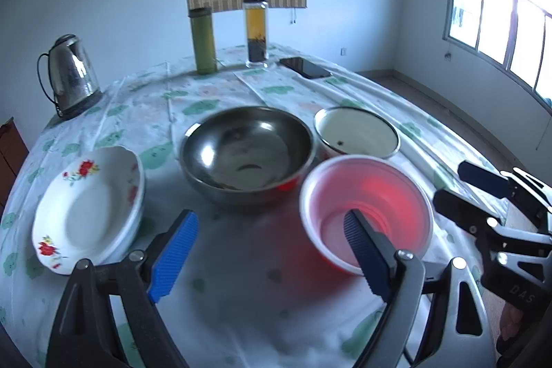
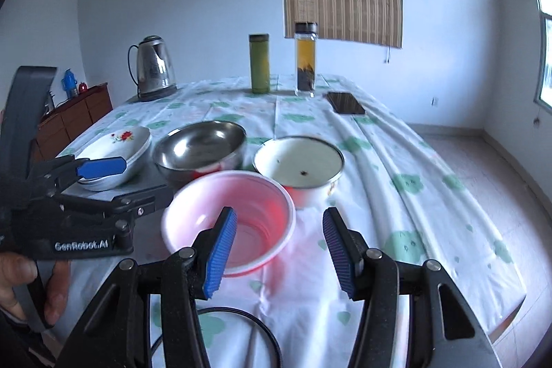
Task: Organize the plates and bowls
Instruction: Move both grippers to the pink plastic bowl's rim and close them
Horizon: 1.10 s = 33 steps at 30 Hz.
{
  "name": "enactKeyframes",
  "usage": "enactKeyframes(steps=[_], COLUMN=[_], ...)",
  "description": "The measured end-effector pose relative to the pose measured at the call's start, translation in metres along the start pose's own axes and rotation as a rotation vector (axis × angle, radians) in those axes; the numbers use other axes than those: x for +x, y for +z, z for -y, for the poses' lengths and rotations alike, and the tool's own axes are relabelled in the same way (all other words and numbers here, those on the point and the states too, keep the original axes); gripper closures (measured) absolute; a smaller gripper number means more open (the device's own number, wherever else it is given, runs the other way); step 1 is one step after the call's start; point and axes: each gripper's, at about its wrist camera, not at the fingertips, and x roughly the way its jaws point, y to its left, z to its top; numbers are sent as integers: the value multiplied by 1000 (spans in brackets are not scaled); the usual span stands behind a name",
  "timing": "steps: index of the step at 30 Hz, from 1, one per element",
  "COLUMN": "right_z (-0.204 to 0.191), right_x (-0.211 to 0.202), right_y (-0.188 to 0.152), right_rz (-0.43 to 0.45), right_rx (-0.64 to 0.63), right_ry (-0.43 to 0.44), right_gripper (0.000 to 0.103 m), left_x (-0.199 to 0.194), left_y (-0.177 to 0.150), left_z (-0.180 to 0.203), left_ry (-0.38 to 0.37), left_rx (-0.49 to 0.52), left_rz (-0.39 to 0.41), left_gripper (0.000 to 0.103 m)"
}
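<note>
Grippers, left [image 1: 270, 250] and right [image 2: 279, 250], both open and empty, flank the pink bowl [image 1: 365, 212]; a rim bump may tip it.

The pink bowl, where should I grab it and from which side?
Probably pinch the pink bowl by its thin near rim, coming from above: it stands upright and open, and the steel bowl and enamel bowl crowd its far side.

From my left hand-held gripper [image 1: 265, 254], the camera looks down across the table [image 1: 241, 299] from close range; my right one's view [image 2: 279, 250] faces likewise, both sharing the pink bowl [image 1: 365, 212].
</note>
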Motion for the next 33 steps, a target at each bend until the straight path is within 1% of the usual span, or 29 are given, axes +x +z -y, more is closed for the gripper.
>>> enactKeyframes(steps=[4, 7, 10, 12, 14, 16, 17, 19, 20, 21, 24, 27, 33], right_z=[8, 12, 13, 12, 10, 9, 8, 6, 5, 4, 3, 4, 2], right_x=[10, 17, 22, 25, 28, 31, 33, 34, 35, 35, 36, 37, 38], right_y=[-7, -9, -10, -10, -10, -11, -11, -12, -12, -12, -11, -11, -12], right_rz=[-15, -20, -25, -24, -31, -37, -40, -40, -39, -39, -34, -30, -30], right_rx=[23, 35, 37, 29, 18, 10, 5, -4, -8, -14, -13, -10, -8], right_ry=[9, 20, 27, 32, 37, 41, 43, 51, 55, 56, 55, 58, 55], right_gripper=[49, 49, 49, 53, 62, 66, 68, 77, 80, 82, 85, 86, 87], left_x=[8, 14, 22, 28, 31, 33, 34, 34, 34, 34, 36, 35, 27], left_y=[-2, -1, -4, -5, -6, -7, -6, -6, -6, -6, -7, -7, -6], left_z=[5, 8, 12, 14, 16, 17, 17, 19, 20, 21, 22, 20, 18], left_ry=[-10, -22, -35, -43, -53, -59, -62, -75, -81, -85, -98, -112, -126], left_rx=[5, 9, 19, 23, 27, 32, 35, 43, 49, 55, 59, 50, 53], left_rz=[-12, -13, -27, -42, -51, -52, -52, -49, -48, -48, -51, -45, 5], left_gripper=[18, 25, 36, 46, 52, 53, 56, 65, 72, 77, 81, 81, 82])
